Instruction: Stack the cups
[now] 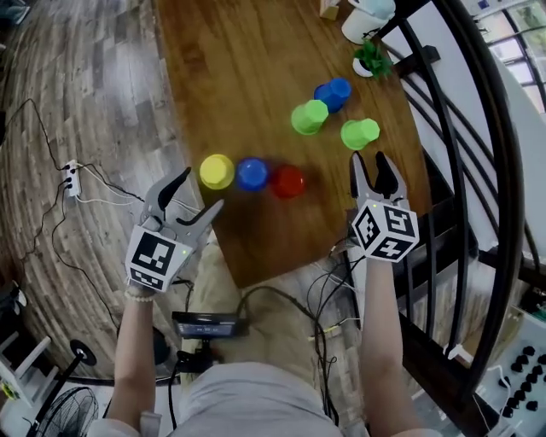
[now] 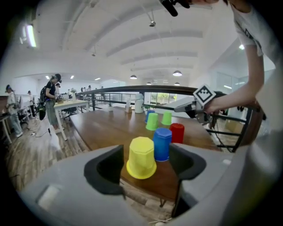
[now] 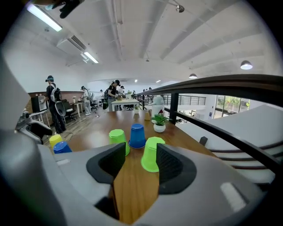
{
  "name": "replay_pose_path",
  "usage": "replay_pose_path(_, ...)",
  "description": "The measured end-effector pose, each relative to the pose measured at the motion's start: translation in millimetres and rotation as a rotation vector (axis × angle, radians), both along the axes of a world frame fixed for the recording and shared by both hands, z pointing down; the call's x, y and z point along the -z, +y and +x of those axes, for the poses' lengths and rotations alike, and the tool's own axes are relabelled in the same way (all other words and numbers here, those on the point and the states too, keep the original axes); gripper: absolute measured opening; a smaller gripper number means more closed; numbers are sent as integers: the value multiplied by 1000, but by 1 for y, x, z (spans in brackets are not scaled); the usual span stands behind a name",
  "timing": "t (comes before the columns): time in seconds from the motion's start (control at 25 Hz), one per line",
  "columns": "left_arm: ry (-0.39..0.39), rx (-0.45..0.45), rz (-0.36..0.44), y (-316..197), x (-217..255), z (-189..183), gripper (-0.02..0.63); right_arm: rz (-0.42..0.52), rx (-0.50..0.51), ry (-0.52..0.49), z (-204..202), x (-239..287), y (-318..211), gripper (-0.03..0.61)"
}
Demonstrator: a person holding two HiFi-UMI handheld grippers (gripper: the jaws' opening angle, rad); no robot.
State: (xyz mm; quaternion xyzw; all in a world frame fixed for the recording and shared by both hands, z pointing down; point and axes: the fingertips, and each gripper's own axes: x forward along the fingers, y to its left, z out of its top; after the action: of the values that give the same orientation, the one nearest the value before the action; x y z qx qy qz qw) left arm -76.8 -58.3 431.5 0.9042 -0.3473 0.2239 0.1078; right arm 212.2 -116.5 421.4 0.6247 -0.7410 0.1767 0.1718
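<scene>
Six cups stand upside down on the wooden table (image 1: pixel 222 77). Near its front edge a yellow cup (image 1: pixel 217 171) (image 2: pixel 141 157), a blue cup (image 1: pixel 252 173) (image 2: pixel 162 143) and a red cup (image 1: pixel 287 181) (image 2: pixel 177 133) form a row. Further back are a green cup (image 1: pixel 309 117) (image 3: pixel 118 140), a second blue cup (image 1: pixel 332 92) (image 3: pixel 137 135) and a second green cup (image 1: pixel 360 133) (image 3: pixel 151 154). My left gripper (image 1: pixel 198 195) (image 2: pixel 146 170) is open, just short of the yellow cup. My right gripper (image 1: pixel 368 162) (image 3: pixel 137 165) is open, close behind the second green cup, with nothing held.
A small plant in a white pot (image 1: pixel 372 60) (image 3: pixel 159 122) and a white jug (image 1: pixel 363 21) stand at the table's far right. A black railing (image 1: pixel 478 171) runs along the right side. A power strip (image 1: pixel 70 177) and cables lie on the floor.
</scene>
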Motion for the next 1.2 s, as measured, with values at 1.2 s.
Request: replay_pose_path(1.2,-8,77,30,8,26,-2,285,18,81,-31,-22,25,-21,206)
